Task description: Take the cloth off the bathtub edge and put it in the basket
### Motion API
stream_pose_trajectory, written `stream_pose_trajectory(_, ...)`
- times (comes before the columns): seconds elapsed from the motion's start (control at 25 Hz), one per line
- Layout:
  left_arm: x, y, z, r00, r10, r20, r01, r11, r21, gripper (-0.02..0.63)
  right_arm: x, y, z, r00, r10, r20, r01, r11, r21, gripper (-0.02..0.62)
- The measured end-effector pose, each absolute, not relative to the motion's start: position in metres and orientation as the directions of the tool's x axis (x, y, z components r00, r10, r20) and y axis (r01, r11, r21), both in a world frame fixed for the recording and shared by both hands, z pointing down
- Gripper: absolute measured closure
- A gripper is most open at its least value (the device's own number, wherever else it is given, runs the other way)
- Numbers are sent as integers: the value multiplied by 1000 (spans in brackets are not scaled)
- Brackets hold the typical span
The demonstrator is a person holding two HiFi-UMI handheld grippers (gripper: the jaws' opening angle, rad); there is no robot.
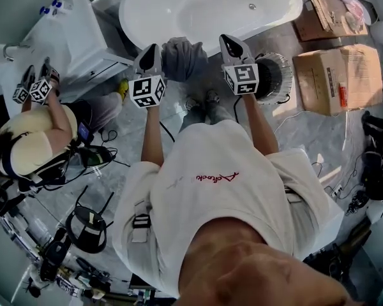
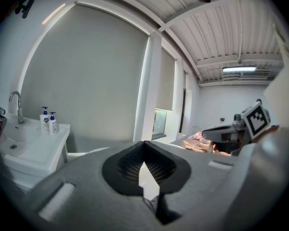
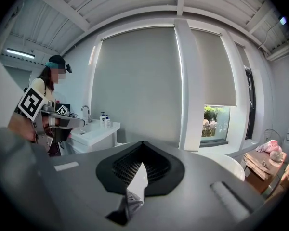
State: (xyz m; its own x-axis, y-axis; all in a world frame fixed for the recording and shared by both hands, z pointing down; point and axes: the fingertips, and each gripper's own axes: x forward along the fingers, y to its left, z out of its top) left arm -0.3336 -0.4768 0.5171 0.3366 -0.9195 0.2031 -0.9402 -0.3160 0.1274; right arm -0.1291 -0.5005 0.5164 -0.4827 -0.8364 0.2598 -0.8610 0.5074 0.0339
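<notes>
In the head view a grey cloth (image 1: 182, 57) hangs bunched between my two grippers, just in front of the white bathtub's (image 1: 179, 18) near rim. My left gripper (image 1: 153, 50) is shut on the cloth's left side. My right gripper (image 1: 227, 41) is shut on its right side. A sliver of grey cloth (image 2: 151, 205) shows pinched low in the left gripper (image 2: 144, 146) view. A fold of cloth (image 3: 130, 200) shows the same way in the right gripper (image 3: 143, 146) view. The round ribbed basket (image 1: 282, 65) stands on the floor just right of my right gripper.
A white sink cabinet (image 1: 76, 37) stands left of the tub. Another person (image 1: 32, 142) with grippers (image 1: 33, 89) is beside it. Cardboard boxes (image 1: 335, 75) lie at the right. Cables and a black stool (image 1: 89, 227) cover the floor at lower left.
</notes>
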Motion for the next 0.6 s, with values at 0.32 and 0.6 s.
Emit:
stream_pose_trajectory(0.32, -335, -488, 540, 313, -915, 256, -949, -291, 119, 606, -135, -515, 539, -513, -808, 290, -844, 537, 4, 589)
stream_pose_trajectory(0.6, -331, -490, 576, 316, -897, 310, -948, -286, 137, 606, -138, -516, 573, -524, -780, 343, -834, 551, -22, 589)
